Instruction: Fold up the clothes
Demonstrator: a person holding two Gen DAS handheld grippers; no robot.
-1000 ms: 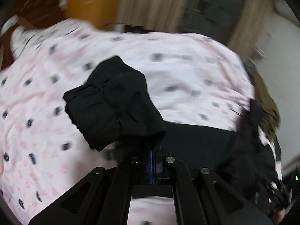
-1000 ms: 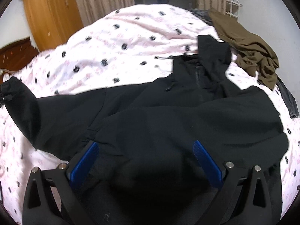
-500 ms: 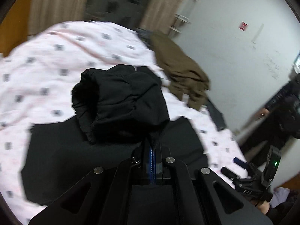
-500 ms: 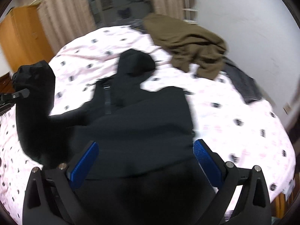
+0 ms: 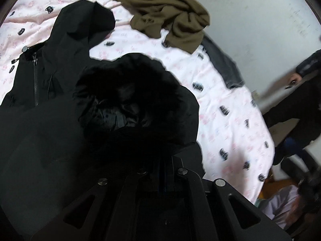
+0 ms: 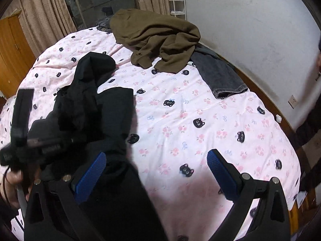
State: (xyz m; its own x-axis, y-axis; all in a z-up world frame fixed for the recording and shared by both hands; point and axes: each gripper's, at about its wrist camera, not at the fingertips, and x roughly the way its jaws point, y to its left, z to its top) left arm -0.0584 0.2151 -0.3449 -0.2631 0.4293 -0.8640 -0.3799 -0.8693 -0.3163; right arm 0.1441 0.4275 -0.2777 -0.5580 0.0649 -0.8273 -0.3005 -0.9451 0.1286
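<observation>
A black hooded jacket (image 5: 46,76) lies zip-up on the pink cat-print bed cover (image 5: 220,104), its hood (image 5: 84,18) toward the far side. My left gripper (image 5: 163,160) is shut on a bunched black sleeve (image 5: 136,100), held over the jacket's body near its right edge. In the right wrist view the jacket (image 6: 114,108) fills the left side. My right gripper (image 6: 156,156) stands open above the jacket's right edge and bare cover, with nothing between its blue pads (image 6: 218,170). A hand (image 6: 9,180) holding the left tool shows at the far left.
An olive garment (image 6: 158,38) is heaped at the far side of the bed, with grey jeans (image 6: 218,74) beside it toward the wall. A person in dark clothes (image 5: 297,104) stands off the bed's right edge. Wooden wardrobe (image 6: 12,46) and curtains lie beyond.
My left gripper has carried the sleeve from the left of the bed rightward across the jacket's body. The right gripper has swung right, from over the jacket to its right edge.
</observation>
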